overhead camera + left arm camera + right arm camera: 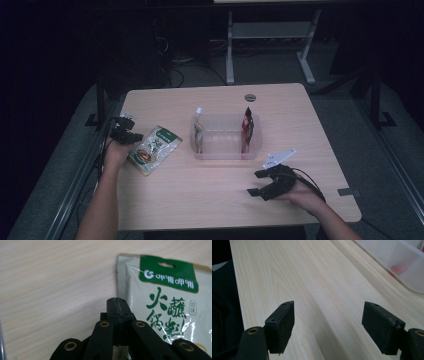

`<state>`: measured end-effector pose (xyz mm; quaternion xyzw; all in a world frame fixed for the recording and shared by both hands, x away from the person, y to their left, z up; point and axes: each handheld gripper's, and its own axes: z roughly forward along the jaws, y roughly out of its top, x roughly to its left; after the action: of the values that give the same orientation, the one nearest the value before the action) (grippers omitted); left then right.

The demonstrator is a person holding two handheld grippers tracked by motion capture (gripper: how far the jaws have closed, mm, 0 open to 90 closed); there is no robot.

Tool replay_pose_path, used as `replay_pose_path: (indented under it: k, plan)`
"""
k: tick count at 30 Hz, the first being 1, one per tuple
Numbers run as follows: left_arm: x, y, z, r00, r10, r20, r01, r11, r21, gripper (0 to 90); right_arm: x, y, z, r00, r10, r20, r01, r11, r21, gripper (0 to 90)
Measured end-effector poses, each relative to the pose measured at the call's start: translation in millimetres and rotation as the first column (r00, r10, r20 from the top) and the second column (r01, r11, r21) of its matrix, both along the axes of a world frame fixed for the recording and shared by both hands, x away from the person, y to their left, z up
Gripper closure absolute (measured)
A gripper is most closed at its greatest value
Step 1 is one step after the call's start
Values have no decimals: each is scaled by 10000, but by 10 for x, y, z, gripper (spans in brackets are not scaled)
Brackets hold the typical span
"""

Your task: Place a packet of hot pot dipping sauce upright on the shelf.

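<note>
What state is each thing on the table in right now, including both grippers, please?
Left gripper: fingers shut, empty, beside the green pouch.
Right gripper: fingers open, empty, over bare table.
Green pouch: lying flat on the table, outside the bin.
Clear bin: upright, open-topped, holding two packets.
White-capped packet: standing at the bin's left end.
Red packet: standing at the bin's right end.

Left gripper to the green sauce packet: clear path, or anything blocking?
Probably yes. The left gripper sits right beside the green packet, which lies flat on bare table outside the plastic bin. Its jaws are shut, so they'd need opening first.
</note>
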<state>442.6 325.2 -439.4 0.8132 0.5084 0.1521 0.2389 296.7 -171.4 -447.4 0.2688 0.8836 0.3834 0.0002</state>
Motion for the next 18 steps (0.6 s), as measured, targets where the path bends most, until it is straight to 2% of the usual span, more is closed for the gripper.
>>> replay_pose_path:
  k: [1,2,4,6,11,15,18]
  plan:
    - [1,-17,-11,9998,-167,-133,170,9996,215,900,-3,-5,6,10000,-10,-10,10,10000,49,257]
    - [-5,-34,-22,9994,-278,-186,281,9994,178,900,-3,-11,11,10000,-15,10,15,10000,86,257]
    - [-20,-61,-37,9986,-443,-276,441,9990,-65,900,1,-23,18,10000,-54,16,54,9999,155,257]
    - [-49,-111,-49,9972,-670,-323,669,9978,-32,900,5,-27,16,10000,-62,10,62,9999,155,257]
    - [-132,-235,-66,9902,-1371,-274,1360,9899,-408,900,6,-24,18,10000,-29,78,28,9999,116,257]
    - [-188,-355,-51,9764,-2119,-425,2111,9772,-221,900,-1,-16,21,10000,-30,18,29,9999,169,257]
    - [-232,-426,-42,9698,-2361,-611,2354,9717,-176,900,-5,-19,26,10000,-47,15,47,9998,192,257]
